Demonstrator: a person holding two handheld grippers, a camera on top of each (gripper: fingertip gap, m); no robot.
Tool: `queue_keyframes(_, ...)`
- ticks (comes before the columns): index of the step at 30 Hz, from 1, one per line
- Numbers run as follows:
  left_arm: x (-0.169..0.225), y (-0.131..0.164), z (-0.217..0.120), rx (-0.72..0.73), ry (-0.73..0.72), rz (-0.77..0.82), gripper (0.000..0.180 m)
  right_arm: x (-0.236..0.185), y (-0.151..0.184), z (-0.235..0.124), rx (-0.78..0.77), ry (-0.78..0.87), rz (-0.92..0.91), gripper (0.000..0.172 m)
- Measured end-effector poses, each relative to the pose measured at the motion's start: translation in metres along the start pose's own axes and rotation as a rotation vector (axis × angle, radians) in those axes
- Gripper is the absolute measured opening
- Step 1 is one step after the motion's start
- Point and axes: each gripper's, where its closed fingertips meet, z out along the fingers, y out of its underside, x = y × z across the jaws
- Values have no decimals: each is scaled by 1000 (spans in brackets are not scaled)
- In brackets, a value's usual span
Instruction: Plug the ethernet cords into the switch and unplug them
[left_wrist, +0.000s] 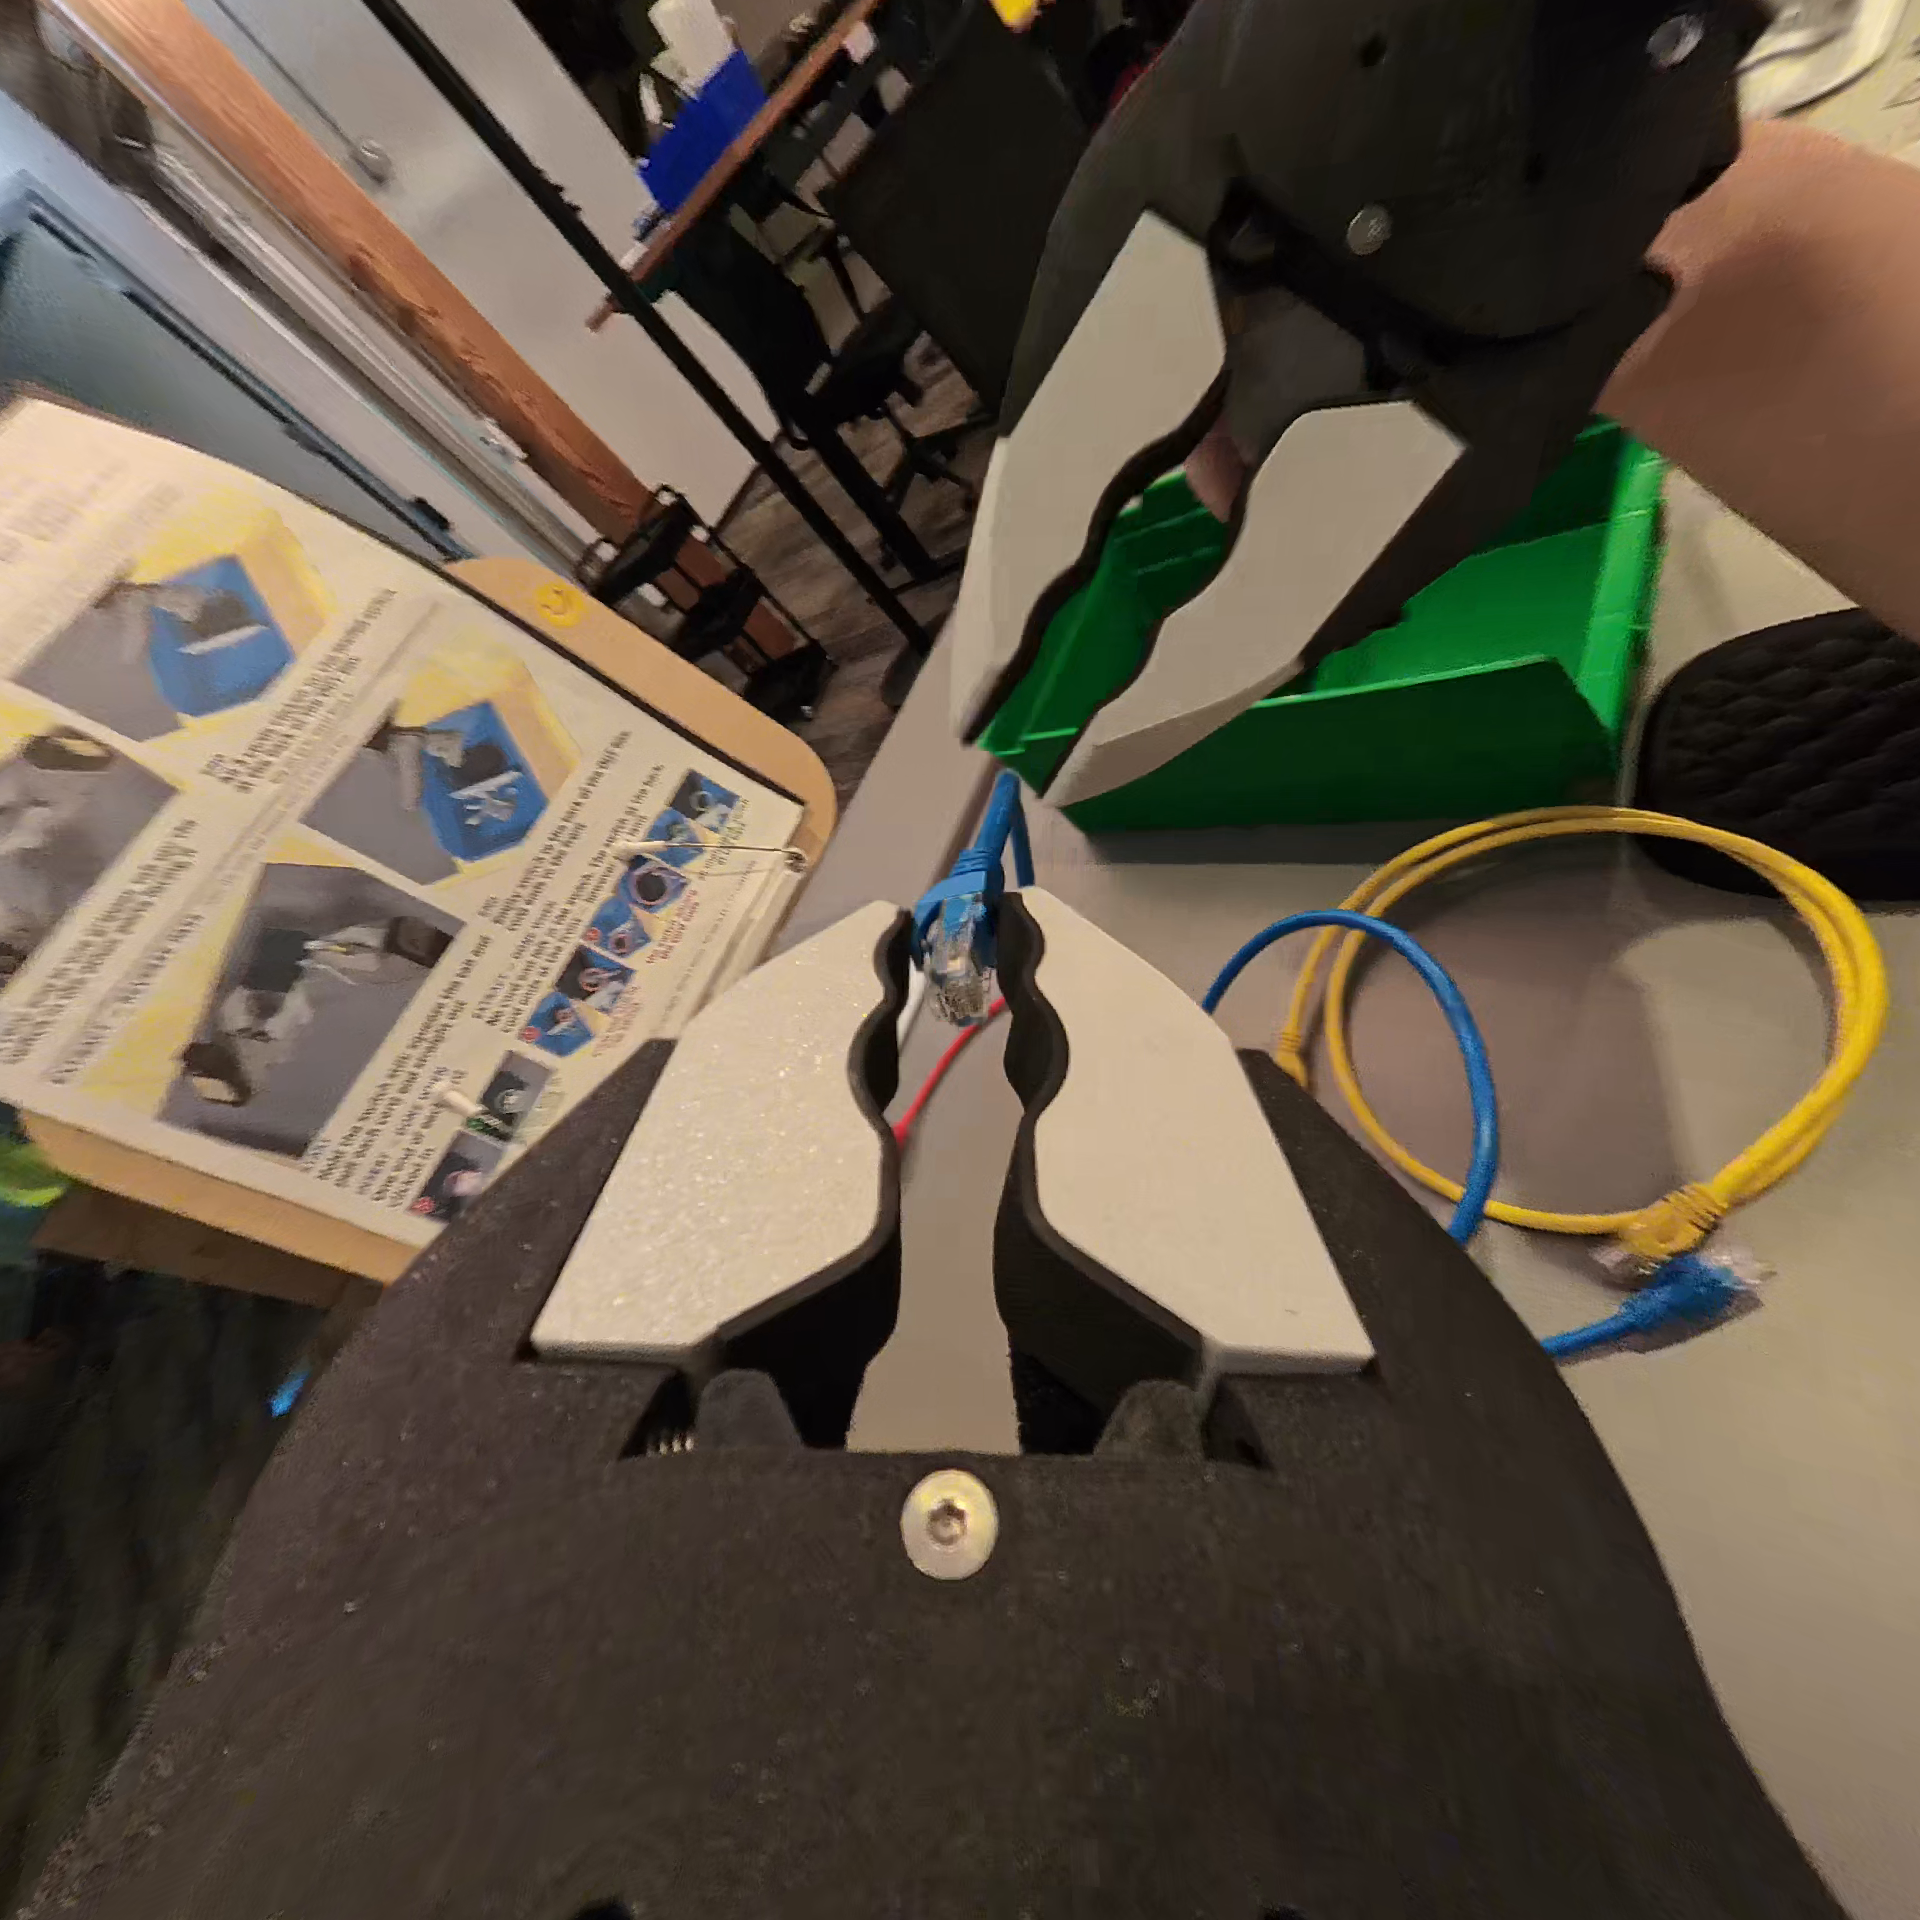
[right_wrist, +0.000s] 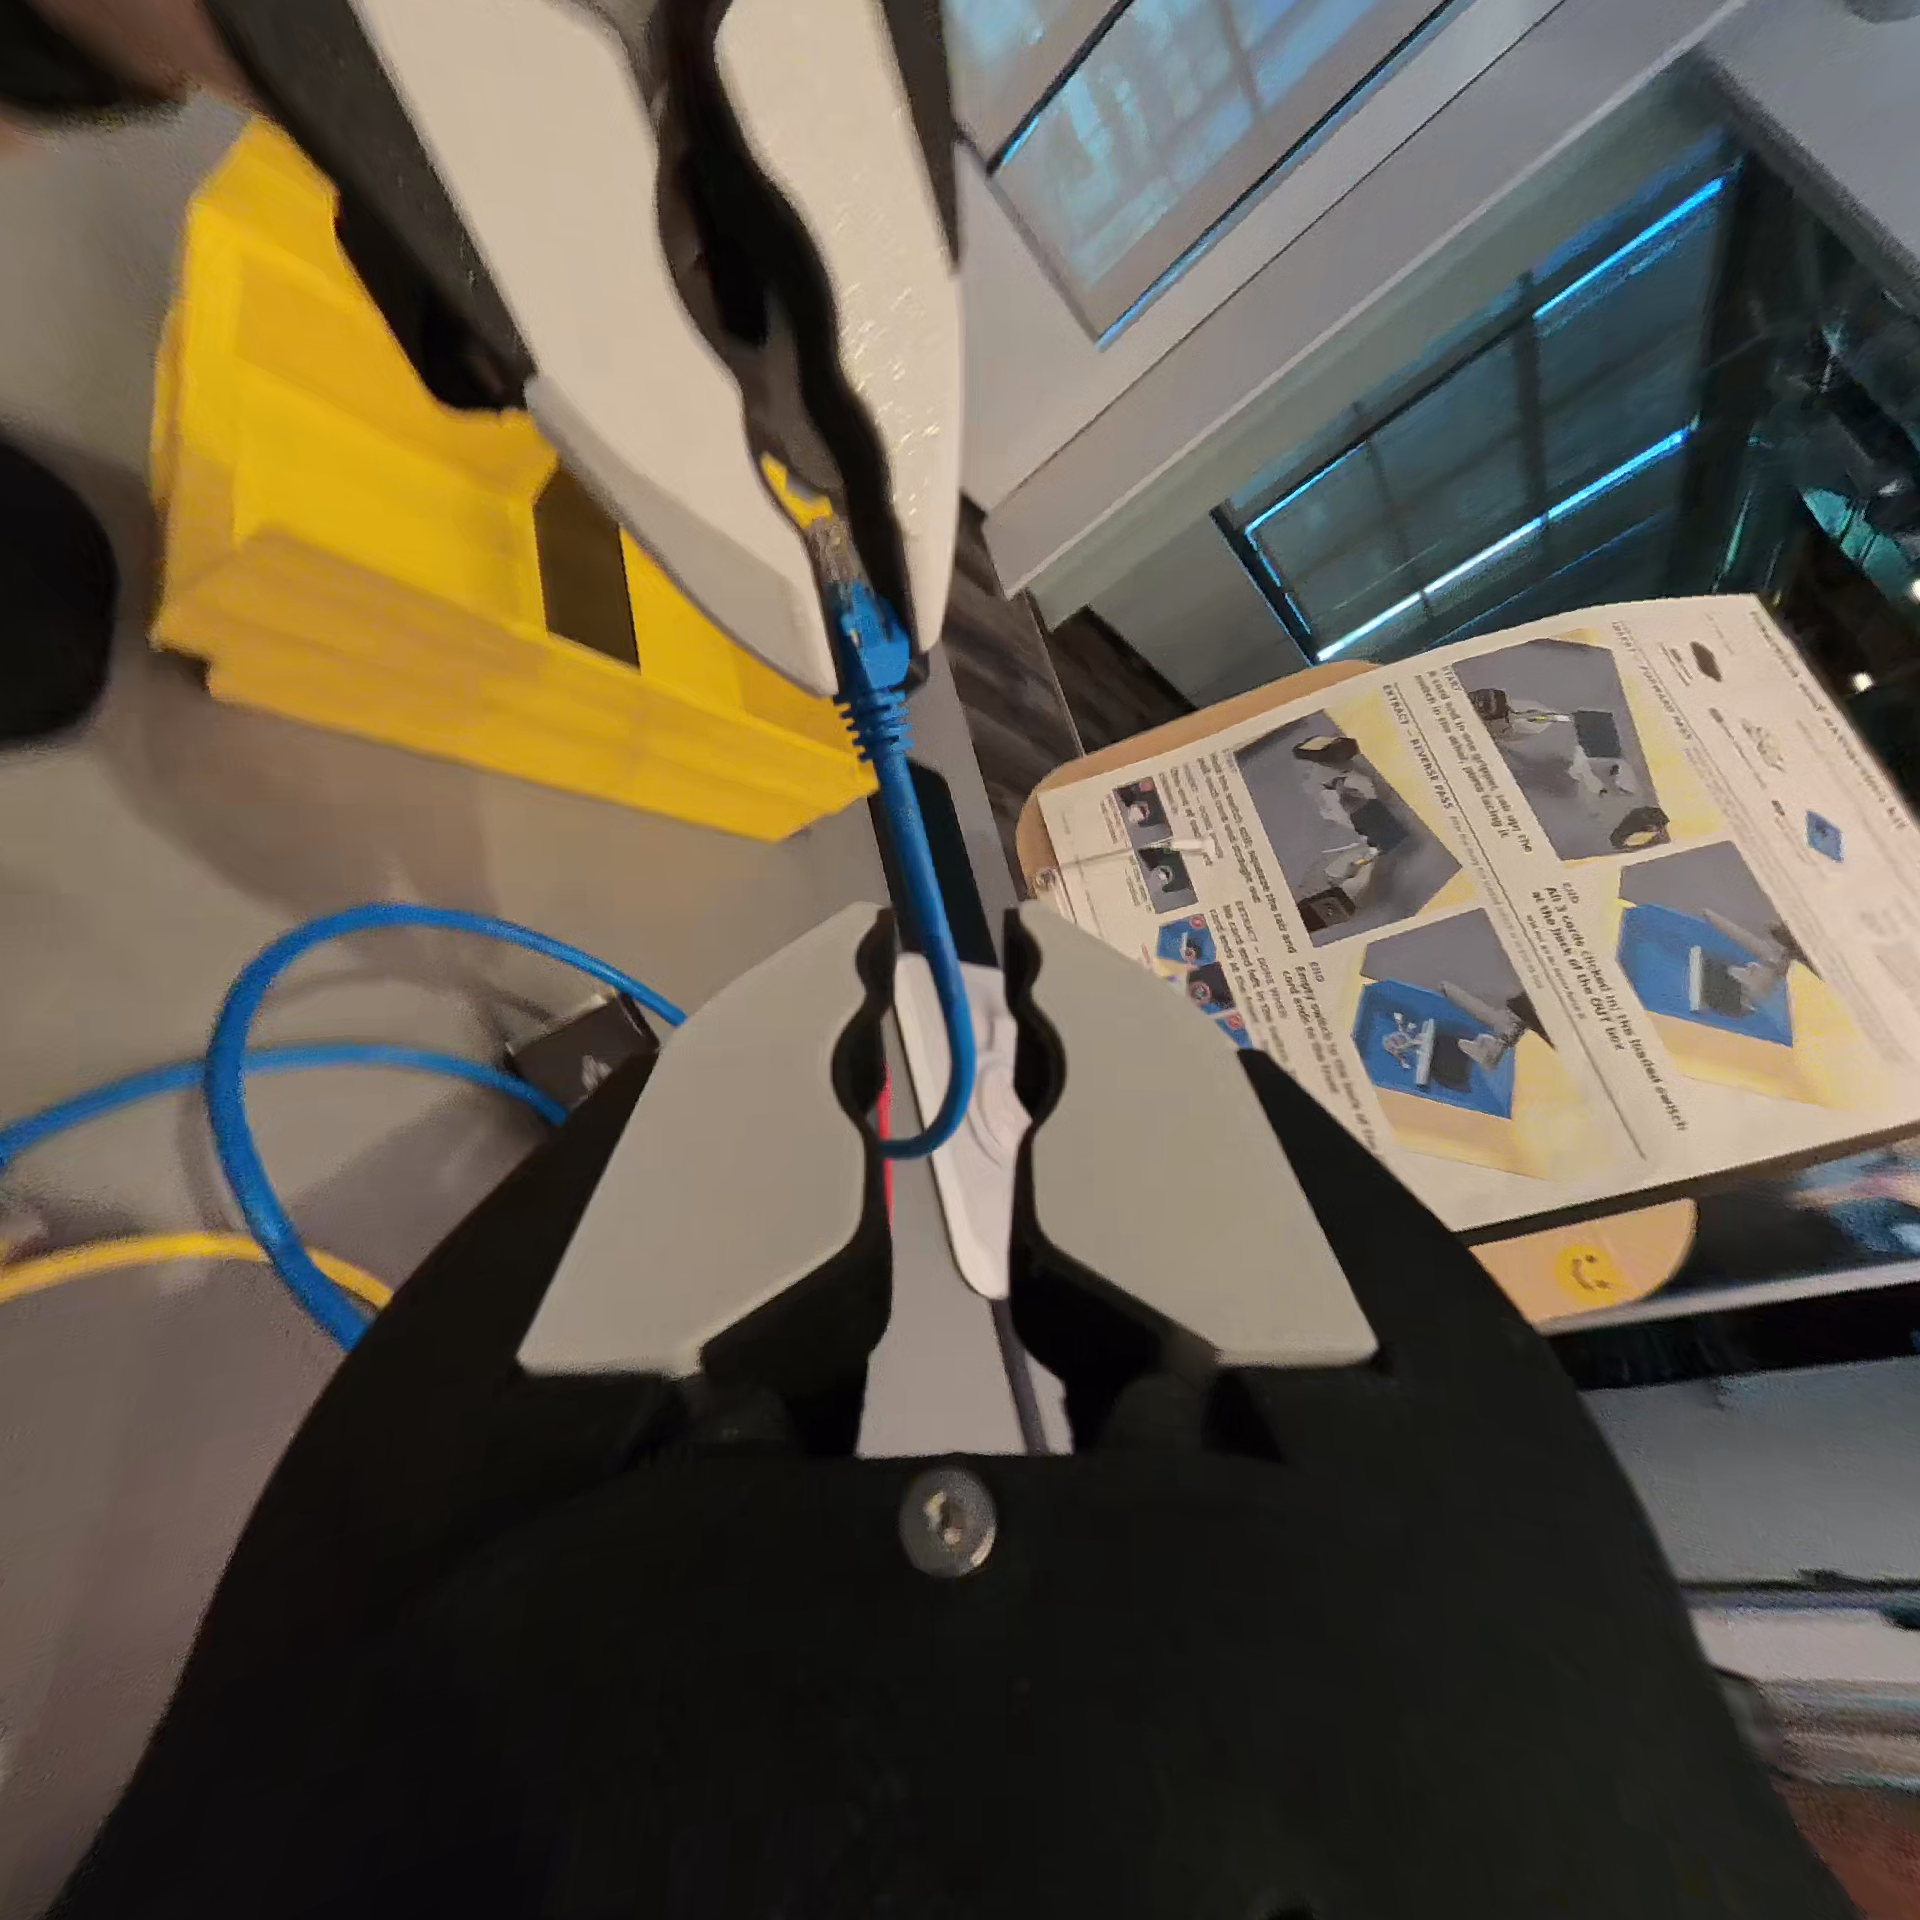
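My left gripper (left_wrist: 961, 914) is shut on the clear-tipped plug (left_wrist: 958, 951) of a blue ethernet cord and holds it above the grey table (left_wrist: 1714, 1558). The right wrist view shows that gripper (right_wrist: 868, 644) from the front, with the plug (right_wrist: 862, 623) pinched at its tips. The blue cord (right_wrist: 920, 883) hangs down from it and passes between my right gripper's (right_wrist: 945, 925) fingers, which stand apart and do not press on it. The right gripper (left_wrist: 1013, 753) also shows open in the left wrist view. A small black box (right_wrist: 577, 1044), possibly the switch, lies at the left with blue cord beside it.
A green bin (left_wrist: 1403, 727) and a yellow bin (right_wrist: 364, 582) stand on the table. A coiled yellow cord (left_wrist: 1818, 997) and another blue cord (left_wrist: 1475, 1091) lie at the right. A clipboard with an instruction sheet (left_wrist: 364, 831) sits off the table's edge. A white flat object (right_wrist: 977, 1122) and a red wire (left_wrist: 935, 1086) lie under the grippers. My right fingertips sit around 5 cm from my left ones.
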Motion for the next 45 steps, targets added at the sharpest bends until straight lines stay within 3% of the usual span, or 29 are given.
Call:
queue_keyframes(2,-7,1,-4,-13,-57,30,15,-4,-18,-8,120,-91,172,24)
queue_keyframes(3,-9,1,-5,-16,-67,34,15,-13,-34,-18,242,-230,306,21)
queue_keyframes(5,-14,3,-7,-16,-84,19,15,-39,-64,-45,474,-685,648,16)
queue_keyframes(7,-20,4,-10,-9,-102,14,15,-45,-61,-36,477,-943,961,18)
queue_keyframes(12,-25,4,-16,4,-120,12,15,-50,-40,41,438,-955,1383,37)
queue_keyframes(16,-22,0,-17,17,-118,45,15,-27,-48,44,661,-975,1556,39)
queue_keyframes(20,-14,-4,-20,48,-66,56,14,-16,-58,23,830,-1097,1578,39)
queue_keyframes(21,-13,-5,-21,54,-59,59,15,-14,-58,21,837,-1121,1599,39)
queue_keyframes(24,-6,-6,-21,69,-21,78,15,-19,-57,22,810,-1110,1565,16)
queue_keyframes(28,0,-5,-23,73,16,94,15,-22,-59,20,802,-1117,1523,13)
queue_keyframes(30,-4,-4,-24,76,35,-27,31,-16,-58,20,824,-975,1416,12)
queue_keyframes(33,-11,-6,-29,121,151,-342,55,0,-53,16,846,-579,1087,12)
queue_keyframes(36,-15,-13,-35,245,301,-568,40,4,-57,-1,868,-263,706,12)
queue_keyframes(40,-6,-19,-34,319,397,-556,28,3,-67,-16,892,-134,508,12)
queue_keyframes(45,3,-35,-36,399,384,-446,21,-5,-73,-22,893,-137,396,13)
